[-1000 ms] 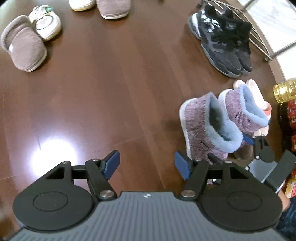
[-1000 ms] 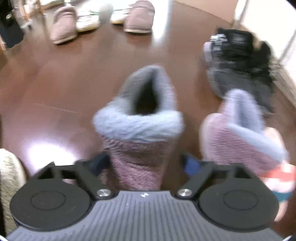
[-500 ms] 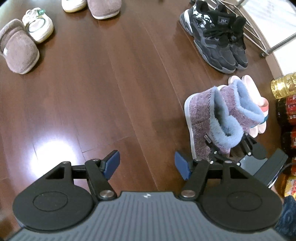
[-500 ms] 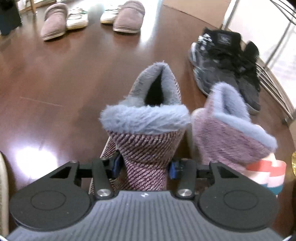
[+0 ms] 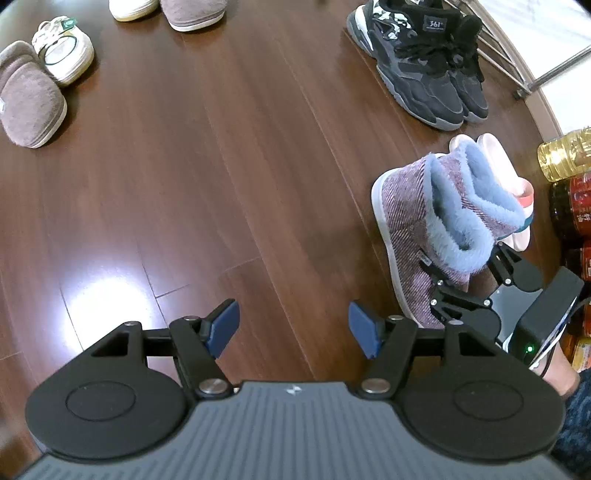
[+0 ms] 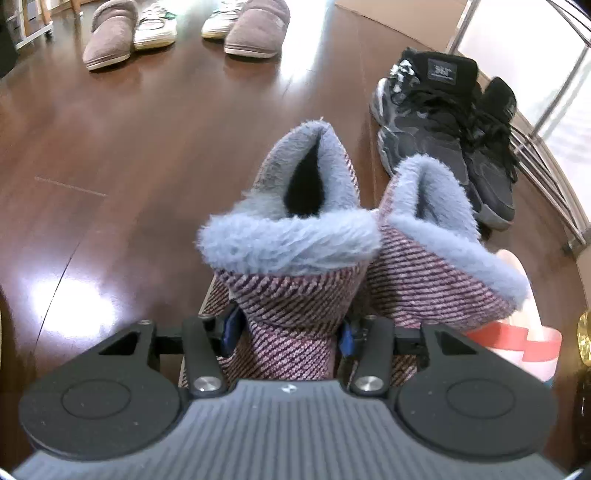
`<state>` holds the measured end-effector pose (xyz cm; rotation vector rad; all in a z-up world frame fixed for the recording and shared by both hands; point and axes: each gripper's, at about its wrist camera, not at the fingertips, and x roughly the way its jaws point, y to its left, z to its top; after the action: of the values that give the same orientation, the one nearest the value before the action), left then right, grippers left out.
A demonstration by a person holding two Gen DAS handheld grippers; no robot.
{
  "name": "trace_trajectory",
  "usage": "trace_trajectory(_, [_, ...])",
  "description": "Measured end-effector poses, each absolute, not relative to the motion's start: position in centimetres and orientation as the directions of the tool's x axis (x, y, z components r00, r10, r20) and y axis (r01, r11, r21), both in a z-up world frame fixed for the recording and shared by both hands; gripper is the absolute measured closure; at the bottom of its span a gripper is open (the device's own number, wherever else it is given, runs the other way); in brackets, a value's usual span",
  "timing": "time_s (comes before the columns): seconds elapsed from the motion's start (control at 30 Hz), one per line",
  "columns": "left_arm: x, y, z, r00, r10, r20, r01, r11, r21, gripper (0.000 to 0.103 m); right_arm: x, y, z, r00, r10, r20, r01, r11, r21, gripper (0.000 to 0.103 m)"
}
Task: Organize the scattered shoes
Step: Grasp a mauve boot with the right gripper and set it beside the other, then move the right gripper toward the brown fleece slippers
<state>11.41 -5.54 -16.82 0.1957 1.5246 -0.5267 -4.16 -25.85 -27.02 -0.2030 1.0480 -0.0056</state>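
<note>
- The purple knit boot (image 6: 291, 314) with the grey-blue fleece cuff stands upright on the wooden floor (image 5: 221, 166), its heel shaft between the jaws of the right gripper (image 6: 288, 332); the blue pads press it from both sides, about half closed on it. The jaws have just been closing around that shaft, though by the last half second they had eased slightly.
- Gripping low on the stiff back of the shaft, below the soft cuff, probably gives the firmest hold for sliding or lifting the boot.
- Just right of those jaws its twin boot (image 6: 443, 266) stands touching it, cuff to cuff, so the pair looks already matched side by side.
- Behind the twin, pink slippers (image 6: 517, 343) with a red band show partly.
- Ahead and to the right of the jaws, a pair of black sneakers (image 6: 443, 122) sits beside a metal rack (image 6: 546, 158); the tongue label reads "361°".
- Far ahead, two brown slippers (image 6: 110, 33) and two white sneakers (image 6: 155, 26) lie mixed, not yet sorted into pairs.
- The left gripper (image 5: 293, 326) hangs over bare floor, jaws partly open and empty, the boots off to its right.
- Oil bottles (image 5: 565, 158) stand beyond them; their red labels are unreadable.
</note>
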Motion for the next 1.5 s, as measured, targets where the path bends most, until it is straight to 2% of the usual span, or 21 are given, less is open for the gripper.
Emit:
trace_trajectory(0.2, [10.8,-6.1,-15.9,-0.025,-0.198,-0.98,0.468,0.864,-0.186,0.036,-4.1,-26.4,-26.3,0.49,-0.091,-0.867,-0.079,0.986,-0.147,0.04])
trace_trajectory(0.3, [10.6,-6.7,-14.1,0.02,-0.192,-0.981,0.5,0.852,-0.156,0.036,-4.8,-26.2,-24.5,0.49,-0.092,-0.867,-0.066,0.988,-0.142,0.024])
trace_trajectory(0.33, [10.5,-7.0,-12.8,0.052,-0.186,-0.981,0.523,0.842,-0.132,0.036,-5.7,-26.1,-23.1,0.51,-0.102,-0.854,-0.044,0.989,-0.144,0.014])
trace_trajectory(0.37, [10.4,-7.2,-11.6,0.08,-0.182,-0.98,0.544,0.832,-0.11,0.036,-6.7,-26.3,-21.7,0.523,-0.11,-0.845,-0.017,0.99,-0.139,0.011])
trace_trajectory(0.53, [8.8,-8.6,-5.1,0.219,-0.208,-0.953,0.613,0.789,-0.031,0.035,-10.7,-28.6,-16.8,0.5,-0.081,-0.862,0.168,0.986,0.004,0.011])
trace_trajectory(0.67, [6.6,-9.6,0.2,0.34,-0.212,-0.916,0.599,0.8,0.037,0.027,-12.2,-30.3,-12.7,0.535,-0.09,-0.84,0.26,0.963,0.063,0.008])
trace_trajectory(1.0, [-0.2,-10.3,8.7,0.59,-0.16,-0.792,0.462,0.87,0.169,0.02,-13.8,-30.8,-3.3,0.685,-0.103,-0.721,0.274,0.954,0.124,0.003])
trace_trajectory(1.1, [-0.4,-7.3,11.8,0.642,-0.148,-0.753,0.383,0.912,0.147,0.02,-15.4,-30.6,-1.6,0.711,-0.109,-0.695,0.267,0.956,0.123,0.001])
trace_trajectory(1.27, [0.7,0.1,16.3,0.715,-0.017,-0.699,0.214,0.957,0.195,0.013,-17.4,-31.0,-0.5,0.729,-0.096,-0.678,0.271,0.95,0.156,0.001])
trace_trajectory(1.37, [1.2,3.3,17.0,0.73,0.069,-0.68,0.134,0.961,0.241,0.006,-17.0,-31.3,-0.9,0.718,-0.072,-0.692,0.271,0.945,0.183,0.001])
trace_trajectory(1.5, [3.9,7.4,15.2,0.691,0.121,-0.712,0.064,0.972,0.227,0.006,-14.4,-31.0,-1.9,0.684,-0.043,-0.728,0.257,0.949,0.185,0.001])
